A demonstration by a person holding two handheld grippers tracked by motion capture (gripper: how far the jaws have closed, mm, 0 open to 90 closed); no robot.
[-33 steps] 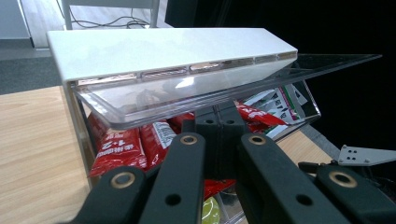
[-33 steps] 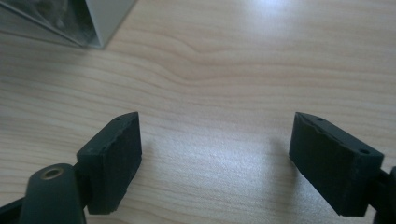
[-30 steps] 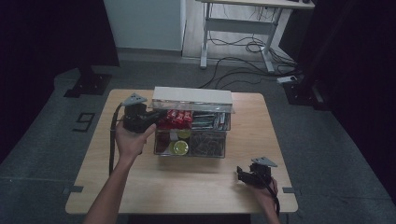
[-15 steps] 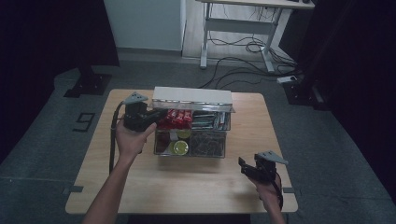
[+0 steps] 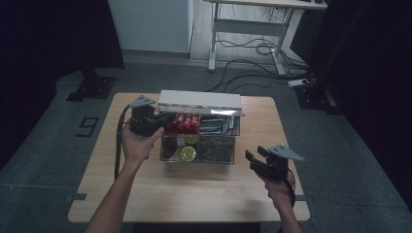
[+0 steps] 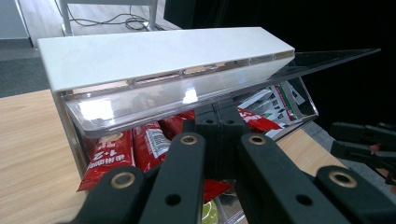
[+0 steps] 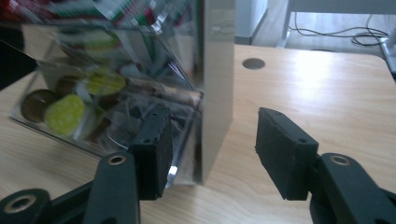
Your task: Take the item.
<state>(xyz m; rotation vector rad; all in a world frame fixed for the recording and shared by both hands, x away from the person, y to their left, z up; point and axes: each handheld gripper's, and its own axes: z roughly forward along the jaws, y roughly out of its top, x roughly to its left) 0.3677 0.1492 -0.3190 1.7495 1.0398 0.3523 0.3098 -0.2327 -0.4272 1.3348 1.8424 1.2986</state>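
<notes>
A clear compartment box [image 5: 199, 145] stands mid-table under a white lid [image 5: 200, 100]. It holds red packets [image 5: 183, 122] and yellow-green round pieces [image 5: 186, 153]. My left gripper [image 5: 156, 120] rests against the box's left end, jaws shut just below the clear lid flap [image 6: 187, 98], with red packets [image 6: 105, 156] behind the tips. Whether anything thin is pinched there I cannot tell. My right gripper [image 5: 252, 158] hovers above the table's front right. It [image 7: 219, 149] is open and has just been closing, with nothing between the pads. The box corner [image 7: 212, 93] stands beyond them.
The wooden table [image 5: 194, 194] has a cable hole [image 7: 253, 63] to the right of the box. Behind the table stand a desk frame with floor cables [image 5: 252, 48] and a black stand base [image 5: 92, 87]. A "9" mark [image 5: 87, 127] lies on the floor.
The right gripper has lifted off the table at the front right and its jaws have narrowed. The left hand and the box have stayed put.
</notes>
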